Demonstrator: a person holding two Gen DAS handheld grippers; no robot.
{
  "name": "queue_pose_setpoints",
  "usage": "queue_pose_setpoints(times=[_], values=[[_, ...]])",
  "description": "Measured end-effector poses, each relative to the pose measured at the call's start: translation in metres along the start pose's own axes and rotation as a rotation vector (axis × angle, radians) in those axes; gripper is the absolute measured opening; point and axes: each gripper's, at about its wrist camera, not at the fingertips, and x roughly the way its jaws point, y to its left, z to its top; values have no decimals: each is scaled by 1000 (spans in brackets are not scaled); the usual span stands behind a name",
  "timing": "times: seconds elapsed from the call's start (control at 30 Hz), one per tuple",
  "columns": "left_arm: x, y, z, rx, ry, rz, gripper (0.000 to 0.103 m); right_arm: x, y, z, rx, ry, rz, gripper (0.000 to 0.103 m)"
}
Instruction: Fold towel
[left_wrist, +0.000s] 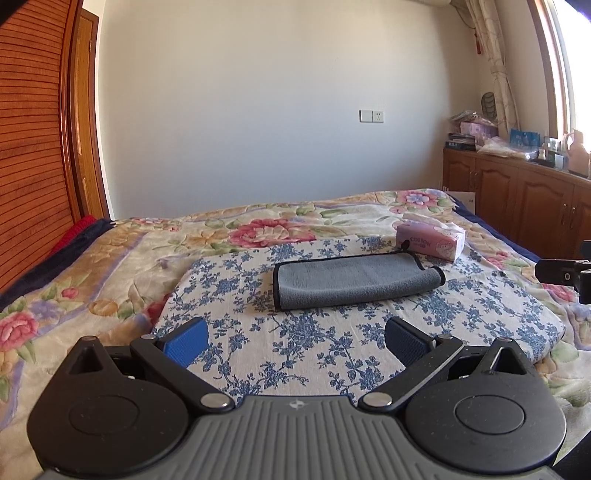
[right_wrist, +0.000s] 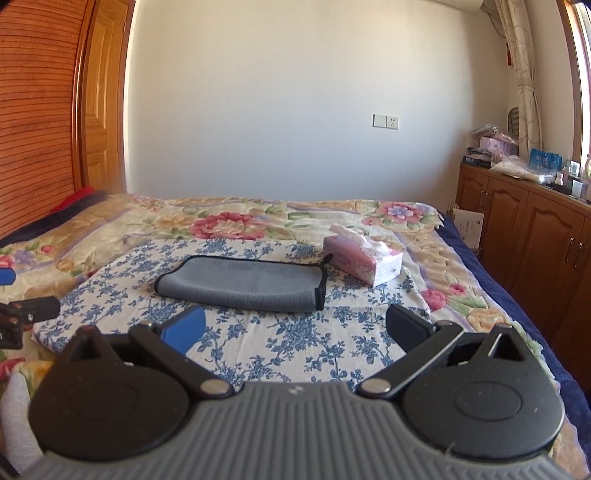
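A grey towel with black trim (left_wrist: 354, 280) lies folded into a long band on a blue-flowered white cloth (left_wrist: 295, 354) on the bed; it also shows in the right wrist view (right_wrist: 243, 284). My left gripper (left_wrist: 295, 339) is open and empty, held back from the towel's near edge. My right gripper (right_wrist: 295, 330) is open and empty, also short of the towel. Part of the right gripper shows at the right edge of the left wrist view (left_wrist: 565, 275). Part of the left gripper shows at the left edge of the right wrist view (right_wrist: 22, 314).
A pink tissue pack (left_wrist: 430, 240) lies just beyond the towel's right end, also in the right wrist view (right_wrist: 364, 260). A floral quilt (left_wrist: 92, 280) covers the bed. Wooden cabinets (right_wrist: 535, 236) with clutter stand at the right; a wooden headboard (left_wrist: 29, 147) at the left.
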Motion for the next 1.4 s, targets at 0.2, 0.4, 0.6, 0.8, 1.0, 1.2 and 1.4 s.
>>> queue_pose_setpoints(times=[0.2, 0.4, 0.6, 0.8, 1.0, 1.2, 1.4], values=[[-5, 1, 1, -2, -39, 2, 103, -4, -2, 1, 4, -29, -1, 103], [-7, 1, 4, -4, -58, -3, 103, -6, -4, 2, 15, -54, -12, 103], [-11, 2, 6, -11, -82, 1, 103, -10, -5, 2, 15, -90, -18, 103], [-16, 4, 8, -20, -118, 3, 103, -13, -6, 2, 18, -114, -22, 103], [-20, 4, 8, -15, -147, 8, 103, -16, -8, 2, 28, -139, -33, 103], [-19, 5, 7, -19, -143, 10, 103, -15, -8, 1, 39, -137, -39, 103], [-20, 5, 6, -12, -141, 13, 103, -15, -9, 0, 35, -135, -39, 103]])
